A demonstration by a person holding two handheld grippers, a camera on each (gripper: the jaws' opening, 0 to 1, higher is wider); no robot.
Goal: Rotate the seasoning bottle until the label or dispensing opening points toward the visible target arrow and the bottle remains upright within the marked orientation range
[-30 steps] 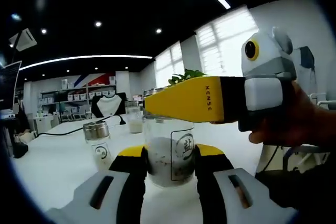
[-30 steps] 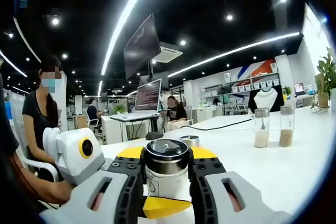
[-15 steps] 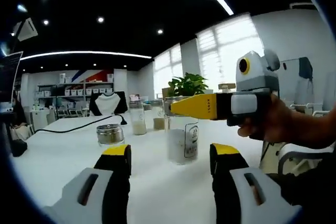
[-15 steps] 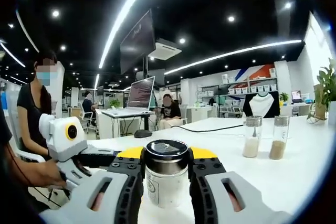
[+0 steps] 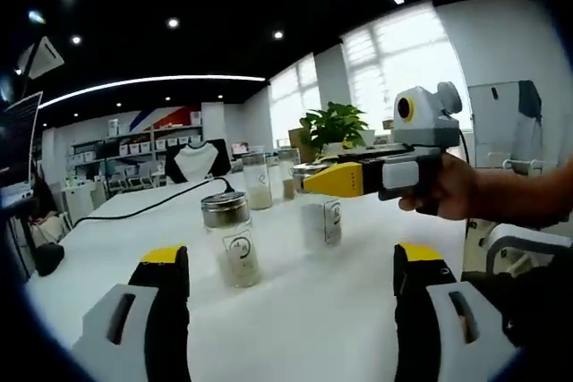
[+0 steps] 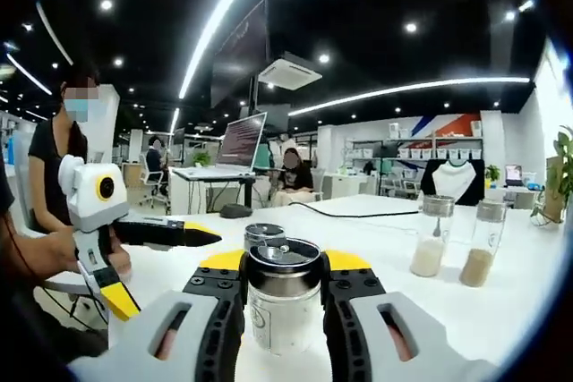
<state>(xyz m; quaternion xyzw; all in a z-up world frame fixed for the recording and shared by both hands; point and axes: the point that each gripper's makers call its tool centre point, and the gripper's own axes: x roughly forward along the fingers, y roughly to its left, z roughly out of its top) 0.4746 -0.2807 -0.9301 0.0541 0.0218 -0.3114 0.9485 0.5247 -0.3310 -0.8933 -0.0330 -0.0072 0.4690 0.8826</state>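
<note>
The seasoning bottle (image 6: 285, 306) is clear glass with pale powder, a steel lid and a white label; it stands upright on the white table (image 5: 295, 328). My right gripper (image 6: 283, 262) is shut on it just under the lid. In the left gripper view the bottle (image 5: 320, 214) shows its label toward the camera, with the right gripper (image 5: 315, 187) gripping its top from the right. My left gripper (image 5: 293, 257) is wide open, well short of the bottle, with nothing between its jaws. The right gripper view shows the left gripper (image 6: 166, 270) at the left with spread jaws.
A second steel-lidded shaker (image 5: 229, 239) stands near the left jaw; its lid (image 6: 264, 233) shows behind the held bottle. Two more glass bottles (image 6: 430, 235) stand farther back. A black cable (image 5: 152, 210) crosses the table. A potted plant (image 5: 333, 124) and a seated person (image 6: 54, 176) are nearby.
The left gripper, close around the bottle a second ago, has opened wide and drawn back from it. The right gripper has stayed shut on the bottle.
</note>
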